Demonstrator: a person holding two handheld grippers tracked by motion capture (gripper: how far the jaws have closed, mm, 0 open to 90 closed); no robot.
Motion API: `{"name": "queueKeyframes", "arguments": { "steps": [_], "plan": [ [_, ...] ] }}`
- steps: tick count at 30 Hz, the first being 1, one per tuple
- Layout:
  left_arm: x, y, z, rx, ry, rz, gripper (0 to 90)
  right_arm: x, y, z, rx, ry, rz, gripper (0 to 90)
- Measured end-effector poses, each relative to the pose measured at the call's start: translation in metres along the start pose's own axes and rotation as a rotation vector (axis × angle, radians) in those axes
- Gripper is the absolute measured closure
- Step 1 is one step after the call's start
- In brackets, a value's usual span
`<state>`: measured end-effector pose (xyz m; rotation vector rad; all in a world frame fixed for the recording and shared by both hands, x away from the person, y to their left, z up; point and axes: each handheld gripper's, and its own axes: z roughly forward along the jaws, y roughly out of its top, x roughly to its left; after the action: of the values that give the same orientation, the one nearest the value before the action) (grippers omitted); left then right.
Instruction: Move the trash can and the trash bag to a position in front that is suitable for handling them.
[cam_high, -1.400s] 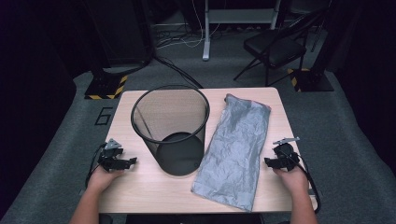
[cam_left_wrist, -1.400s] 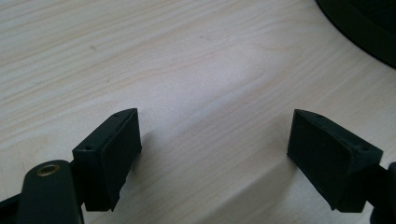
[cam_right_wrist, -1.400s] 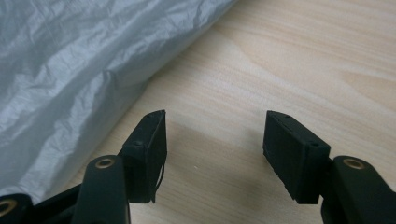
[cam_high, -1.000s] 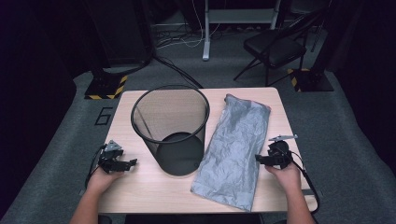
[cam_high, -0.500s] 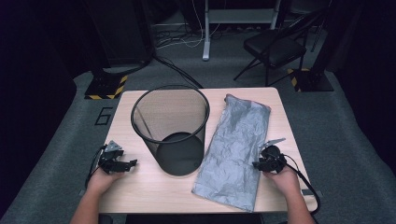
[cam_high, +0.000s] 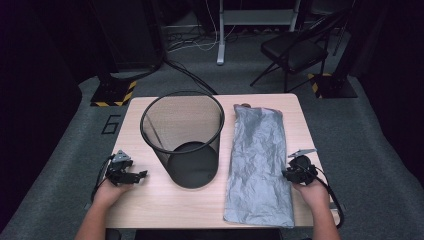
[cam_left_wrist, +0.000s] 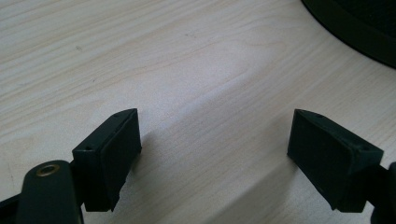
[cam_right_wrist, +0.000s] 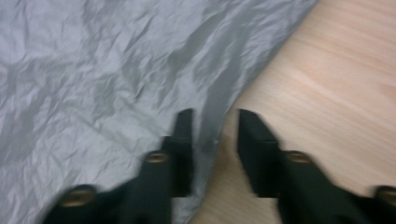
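In the high view, a grey plastic bag is seen lying flat on the wooden table. It is long and crumpled, with many fine wrinkles and a dull shine, and it reaches from the far edge of the table almost to the near edge. It lies on the right half of the table, just beside a black mesh bin that stands upright in the middle. The right gripper is held at the right edge of the bag, near its lower part. The left gripper is rested on the table to the left of the bin, apart from it.

In the left gripper view, the two jaws are seen wide apart, with only bare wood between them. A part of the dark base of the bin is visible at the upper right corner.

In the right gripper view, the wrinkled edge of the bag is found between the jaws, over the light wood. The jaws have just been opening a little; a gap is seen between them and the bag edge is not pressed.
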<state>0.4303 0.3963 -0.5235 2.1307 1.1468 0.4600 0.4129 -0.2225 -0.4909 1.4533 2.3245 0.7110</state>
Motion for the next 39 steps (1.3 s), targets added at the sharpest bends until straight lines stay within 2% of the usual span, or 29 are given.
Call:
{"name": "queueKeyframes", "arguments": {
  "steps": [1,2,3,5,8,11,13,16,18,19,21,25,32,34,39],
  "plan": [
    [0.0,0.0,0.0,0.0,0.001,-0.001,16.7,0.0,0.003,-0.003,-0.008,-0.017,0.013,49.1],
    [0.0,0.0,0.0,-0.001,-0.001,-0.003,16.7,0.001,0.014,-0.01,-0.043,-0.04,0.053,36.2],
    [0.0,0.0,0.0,-0.001,-0.001,-0.003,16.6,0.001,0.014,-0.01,-0.043,-0.04,0.053,36.2],
    [0.0,0.0,0.001,-0.005,-0.001,-0.007,16.7,0.0,0.026,-0.015,-0.058,-0.031,0.072,29.4],
    [0.0,0.0,0.001,-0.005,0.0,-0.007,16.6,0.0,0.041,-0.011,-0.059,-0.024,0.078,21.7],
    [0.0,0.0,0.001,-0.006,0.001,-0.008,16.6,-0.003,0.047,0.002,-0.075,-0.028,0.12,13.9],
    [-0.001,0.0,0.001,-0.007,0.002,-0.009,16.5,-0.005,0.048,0.011,-0.098,-0.005,0.149,11.9],
    [-0.001,0.0,0.001,-0.01,0.002,-0.009,16.5,0.0,0.048,0.025,-0.117,-0.01,0.162,0.1],
    [-0.001,0.0,0.001,-0.011,0.003,-0.01,16.5,0.009,0.046,0.035,-0.089,-0.045,0.131,0.0],
    [-0.001,0.0,0.001,-0.011,0.004,-0.01,16.5,0.009,0.046,0.035,-0.089,-0.045,0.131,0.0],
    [-0.001,0.0,0.001,-0.012,0.004,-0.01,16.5,0.012,0.045,0.039,-0.083,-0.075,0.108,0.0],
    [-0.001,-0.001,0.001,-0.015,0.005,-0.01,16.5,0.01,0.046,0.043,-0.089,-0.084,0.128,0.0],
    [-0.001,-0.001,0.002,-0.017,0.005,-0.011,16.5,0.009,0.048,0.057,-0.071,-0.032,0.178,0.0],
    [-0.001,-0.001,0.002,-0.018,0.005,-0.01,16.5,0.01,0.048,0.058,-0.064,-0.03,0.184,0.0],
    [-0.001,-0.001,0.002,-0.017,0.003,-0.01,16.5,0.015,0.047,0.062,-0.046,-0.048,0.138,0.0]
  ]
}}
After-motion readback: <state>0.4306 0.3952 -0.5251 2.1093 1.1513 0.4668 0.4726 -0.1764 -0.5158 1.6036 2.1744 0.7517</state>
